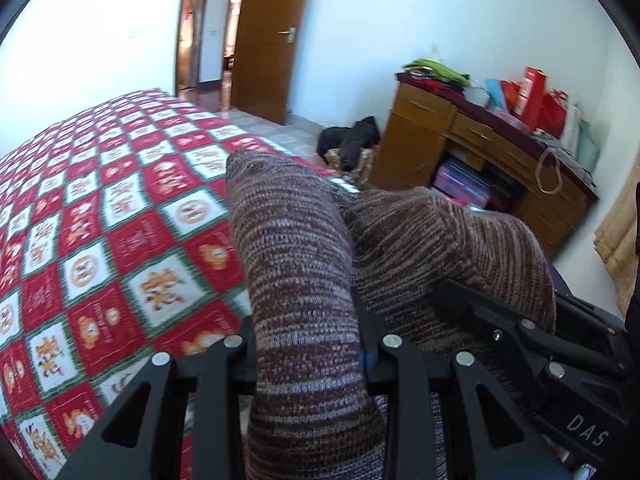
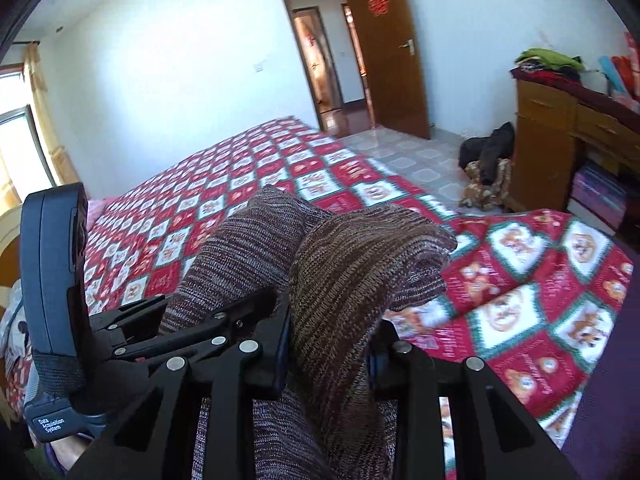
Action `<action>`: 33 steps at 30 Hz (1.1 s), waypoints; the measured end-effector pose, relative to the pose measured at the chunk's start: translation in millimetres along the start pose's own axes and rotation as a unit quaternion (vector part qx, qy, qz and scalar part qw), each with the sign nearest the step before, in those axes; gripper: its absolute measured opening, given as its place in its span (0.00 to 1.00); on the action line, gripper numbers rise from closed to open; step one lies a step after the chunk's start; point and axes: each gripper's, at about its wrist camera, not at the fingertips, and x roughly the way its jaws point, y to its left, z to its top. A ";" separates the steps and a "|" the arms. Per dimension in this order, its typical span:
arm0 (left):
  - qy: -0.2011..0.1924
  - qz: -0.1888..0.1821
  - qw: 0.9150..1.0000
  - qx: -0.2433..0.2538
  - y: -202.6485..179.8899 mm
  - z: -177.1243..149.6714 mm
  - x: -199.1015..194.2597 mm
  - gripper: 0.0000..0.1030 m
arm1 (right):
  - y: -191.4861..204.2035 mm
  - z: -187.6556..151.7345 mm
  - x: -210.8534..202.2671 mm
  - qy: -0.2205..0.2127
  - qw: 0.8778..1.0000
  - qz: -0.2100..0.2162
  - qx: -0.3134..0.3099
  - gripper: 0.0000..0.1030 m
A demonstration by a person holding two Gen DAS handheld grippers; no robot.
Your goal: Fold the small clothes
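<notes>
Currently catalogued:
Garment: knitted piece (image 1: pixel 304 264), brown-and-white marl, small, held up off the bed between both grippers; a second fold of the same knit (image 2: pixel 360 276) droops to the right.
Left gripper (image 1: pixel 310 354): fingers clamped on the knit, fabric passing up between them.
Right gripper (image 2: pixel 330 354): fingers closed on the other fold, cloth bunched between them; seen from the left wrist camera it sits just beside, low right (image 1: pixel 520 328).
Bed cover (image 1: pixel 100 220): red, white and green checks with orange figures, spread beneath the garment.
Door (image 2: pixel 386 48): brown wood, open, red paper emblem on it.
Desk (image 1: pixel 480 152): wooden, against the white wall, stacked with folded clothes and red bags.
Floor: pale tiles; a dark bundle (image 2: pixel 488 148) lies near the desk.
</notes>
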 end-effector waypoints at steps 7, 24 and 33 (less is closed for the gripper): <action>-0.001 -0.009 1.000 0.022 -29.6 8.3 21.5 0.31 | -42.1 -0.4 -5.8 -0.019 0.999 -0.019 0.032 0.29; 0.048 0.036 0.997 -0.050 -17.3 -10.8 103.0 0.34 | -96.6 -12.2 90.4 0.036 0.999 -0.023 0.017 0.29; 0.078 -0.018 0.989 -0.125 12.6 -18.0 115.8 0.63 | -143.6 -33.9 108.5 0.083 0.989 0.033 0.115 0.56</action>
